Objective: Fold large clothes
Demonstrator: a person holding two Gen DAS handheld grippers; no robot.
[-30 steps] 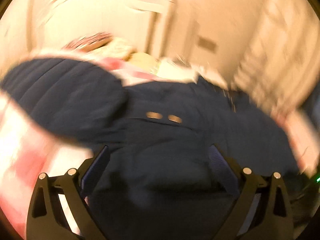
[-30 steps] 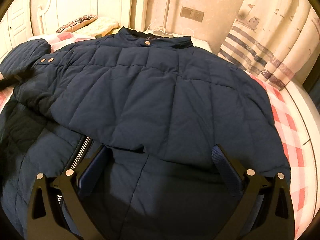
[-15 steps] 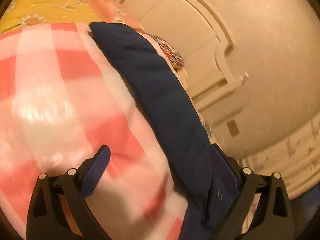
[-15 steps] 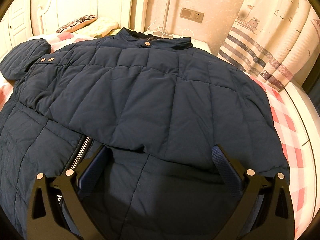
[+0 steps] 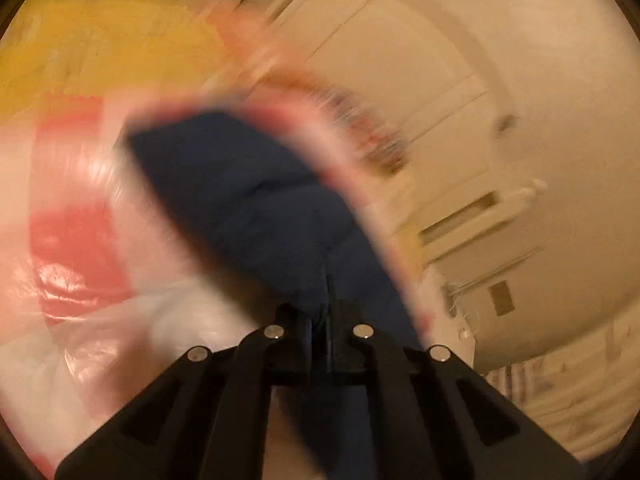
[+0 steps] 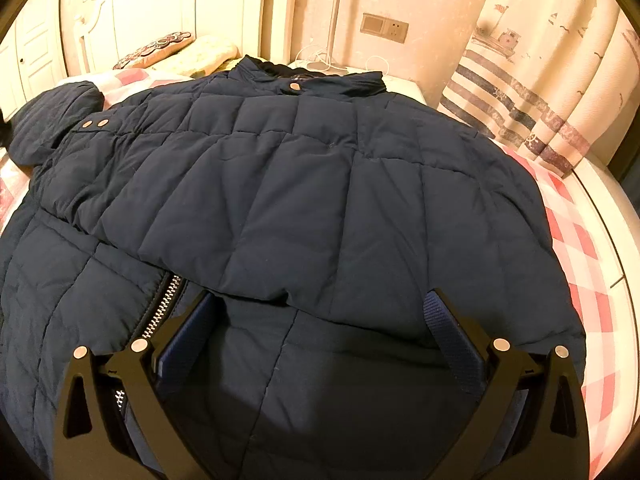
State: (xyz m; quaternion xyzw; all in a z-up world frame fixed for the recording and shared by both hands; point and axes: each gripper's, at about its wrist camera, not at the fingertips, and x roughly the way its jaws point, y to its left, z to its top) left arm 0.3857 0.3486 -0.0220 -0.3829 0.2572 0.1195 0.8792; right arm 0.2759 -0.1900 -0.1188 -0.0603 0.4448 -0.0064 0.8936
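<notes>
Big navy quilted puffer jacket spread over most of the right wrist frame, lying on a bed with a pink-and-white checked sheet. Puffy stitched panels, matte fabric, one half folded across the other so a chunky metal zipper peeks out at lower left. Stand-up collar with a round snap at top centre, two more snaps on a flap at the left, rounded sleeve end bulging at the far left edge.

Right tongs at the bottom of that frame, spread wide, blue ribbed pads on black arms, hovering just over the jacket's lower panel, nothing between them.

Left wrist view heavily motion-blurred (only rough shapes usable). Left tongs at bottom centre, closed right down on a fold of the same navy fabric, which runs up as a soft dark wedge toward the middle of the frame. Checked sheet smeared across the left, something yellow at upper left, cream panelled headboard at upper right.

Striped curtain at right, wall switch plate and white cables near top centre, patterned pillow at upper left.
</notes>
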